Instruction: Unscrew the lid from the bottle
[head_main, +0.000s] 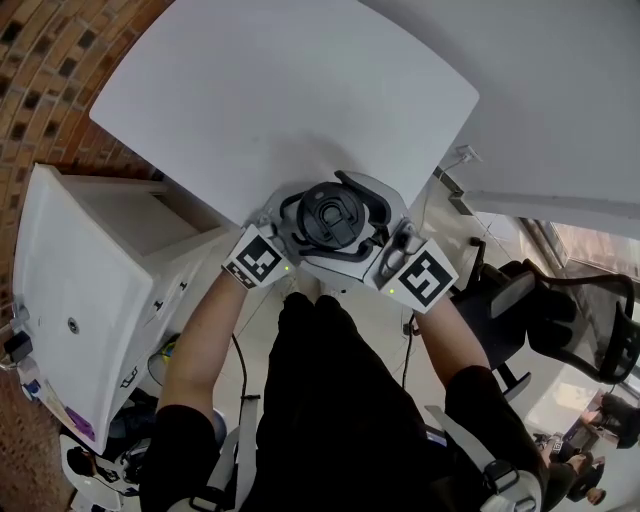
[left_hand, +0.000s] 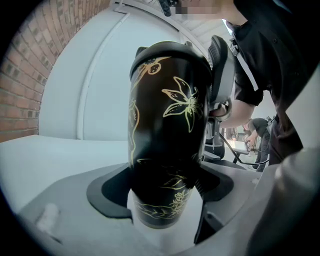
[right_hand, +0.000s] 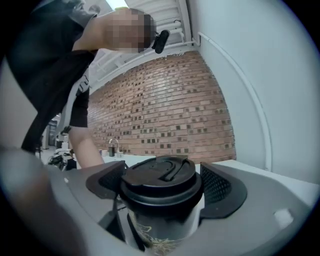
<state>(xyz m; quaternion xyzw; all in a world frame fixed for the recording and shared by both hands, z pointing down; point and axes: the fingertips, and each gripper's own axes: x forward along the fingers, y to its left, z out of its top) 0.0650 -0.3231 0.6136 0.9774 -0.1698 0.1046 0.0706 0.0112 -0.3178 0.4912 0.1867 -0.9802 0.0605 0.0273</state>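
Observation:
A black bottle (left_hand: 167, 125) with gold flower drawings stands upright at the near edge of the white table (head_main: 280, 90). Its black lid (head_main: 331, 217) faces up at me. My left gripper (left_hand: 162, 187) is shut on the lower body of the bottle, with the dark pads (left_hand: 107, 187) pressed to both sides. My right gripper (right_hand: 162, 182) reaches in from the right at lid height. The lid (right_hand: 161, 180) sits between its meshed pads (right_hand: 217, 185), which stand close at either side, and I see no firm press.
A white cabinet (head_main: 90, 290) with an open top stands to the left, against a brick wall (head_main: 40, 60). A black office chair (head_main: 570, 320) is at the right. The person's arms and dark clothing fill the space below the grippers.

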